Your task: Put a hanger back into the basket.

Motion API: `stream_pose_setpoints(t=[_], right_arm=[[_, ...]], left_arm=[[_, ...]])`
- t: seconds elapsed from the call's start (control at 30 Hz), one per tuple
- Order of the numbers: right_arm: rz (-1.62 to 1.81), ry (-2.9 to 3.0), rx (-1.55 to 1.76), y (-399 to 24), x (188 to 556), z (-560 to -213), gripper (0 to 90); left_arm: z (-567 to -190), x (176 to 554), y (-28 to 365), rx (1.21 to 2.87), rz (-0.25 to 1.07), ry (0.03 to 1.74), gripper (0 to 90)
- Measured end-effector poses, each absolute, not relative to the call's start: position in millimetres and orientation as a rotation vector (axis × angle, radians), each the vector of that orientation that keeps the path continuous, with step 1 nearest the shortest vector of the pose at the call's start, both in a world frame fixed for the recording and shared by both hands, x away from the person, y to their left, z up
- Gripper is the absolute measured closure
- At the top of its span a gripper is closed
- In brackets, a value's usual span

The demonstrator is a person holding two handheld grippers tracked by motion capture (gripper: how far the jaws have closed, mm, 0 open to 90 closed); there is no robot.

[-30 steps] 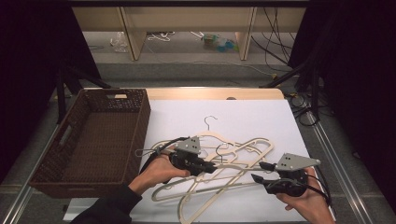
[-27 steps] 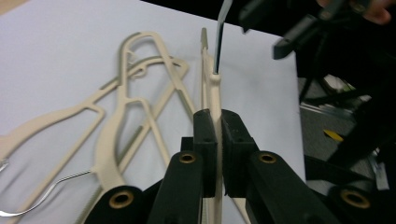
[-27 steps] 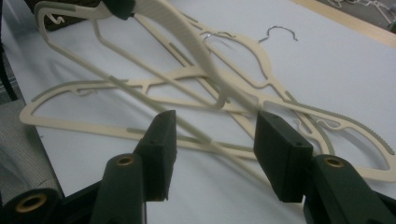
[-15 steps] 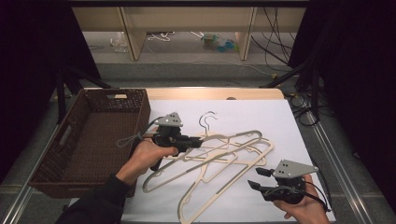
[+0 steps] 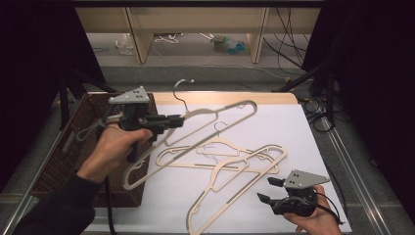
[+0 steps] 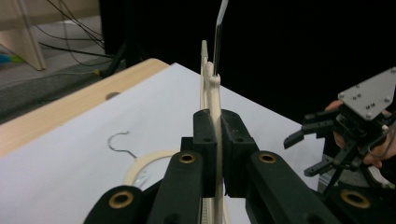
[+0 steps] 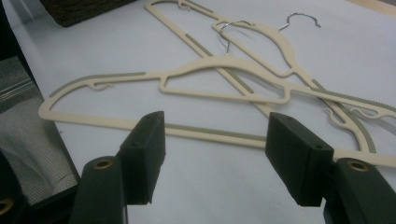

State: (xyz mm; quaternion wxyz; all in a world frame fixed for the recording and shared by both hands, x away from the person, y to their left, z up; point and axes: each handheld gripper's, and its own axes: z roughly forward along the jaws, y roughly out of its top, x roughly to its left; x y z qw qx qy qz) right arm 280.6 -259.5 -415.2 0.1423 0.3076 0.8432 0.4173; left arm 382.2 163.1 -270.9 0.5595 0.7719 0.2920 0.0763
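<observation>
White table (image 5: 293, 122), basket (image 5: 73, 161) at left: one hanger (image 5: 215, 120), clamped in the shut left gripper (image 5: 172, 122), is now lifted clear toward the basket, two hangers (image 5: 244, 169) are left lying, and the right gripper (image 5: 268, 190), jaws just widened and empty, is held beside them.

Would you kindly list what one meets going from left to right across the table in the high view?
Wicker basket → left gripper, shut on a cream hanger lifted off the sheet → hangers lying on the white sheet → right gripper, jaws open and holding nothing.
</observation>
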Motion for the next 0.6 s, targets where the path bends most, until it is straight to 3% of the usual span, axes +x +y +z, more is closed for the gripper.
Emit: stream_pose_setpoints(t=[0.3,0.6], right_arm=[[1.2,2.437,0.901,-259,281,-418,38.7],[1.196,2.439,0.914,-259,282,-419,38.9]], left_arm=[[-248,378,227,1.762,0.269,0.778,85.7],[-250,383,291,1.772,0.345,0.949,85.7]])
